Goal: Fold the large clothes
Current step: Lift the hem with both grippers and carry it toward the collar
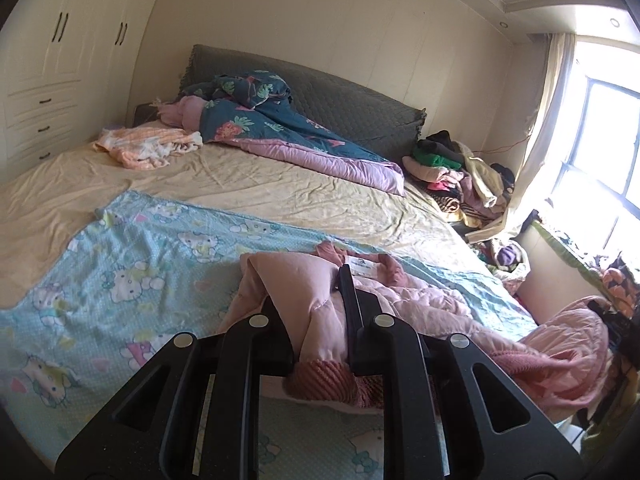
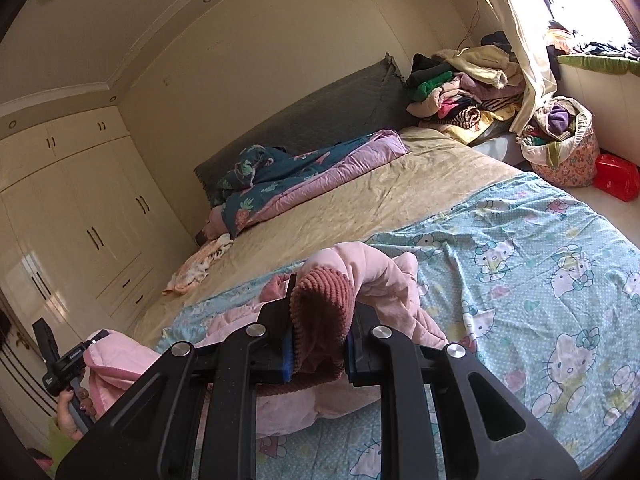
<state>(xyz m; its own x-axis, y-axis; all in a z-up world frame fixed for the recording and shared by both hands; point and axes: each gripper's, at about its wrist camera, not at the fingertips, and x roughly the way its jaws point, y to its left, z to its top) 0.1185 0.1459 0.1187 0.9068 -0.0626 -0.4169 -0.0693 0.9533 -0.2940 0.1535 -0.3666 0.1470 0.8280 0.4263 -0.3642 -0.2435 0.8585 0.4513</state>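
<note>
A pink quilted jacket [image 1: 432,312] with dark-pink ribbed cuffs lies bunched on the light-blue cartoon-cat sheet [image 1: 132,256] at the foot of the bed. My left gripper [image 1: 320,304] is shut on the jacket near a ribbed cuff [image 1: 324,380], holding the cloth up between its fingers. My right gripper [image 2: 320,312] is shut on the jacket's other ribbed cuff [image 2: 324,304], lifted above the sheet [image 2: 520,264]. The rest of the jacket [image 2: 120,360] sags between the two grippers. The left gripper's handle and the hand holding it [image 2: 68,384] show at lower left in the right wrist view.
A teal floral quilt [image 1: 272,120] and a peach cloth [image 1: 148,146] lie near the grey headboard [image 1: 352,100]. A pile of clothes [image 1: 452,172] sits beside the bed by the window. A cloth bag of clothes [image 2: 560,140] and a red bag [image 2: 616,176] are on the floor. White wardrobes [image 2: 80,216] line the wall.
</note>
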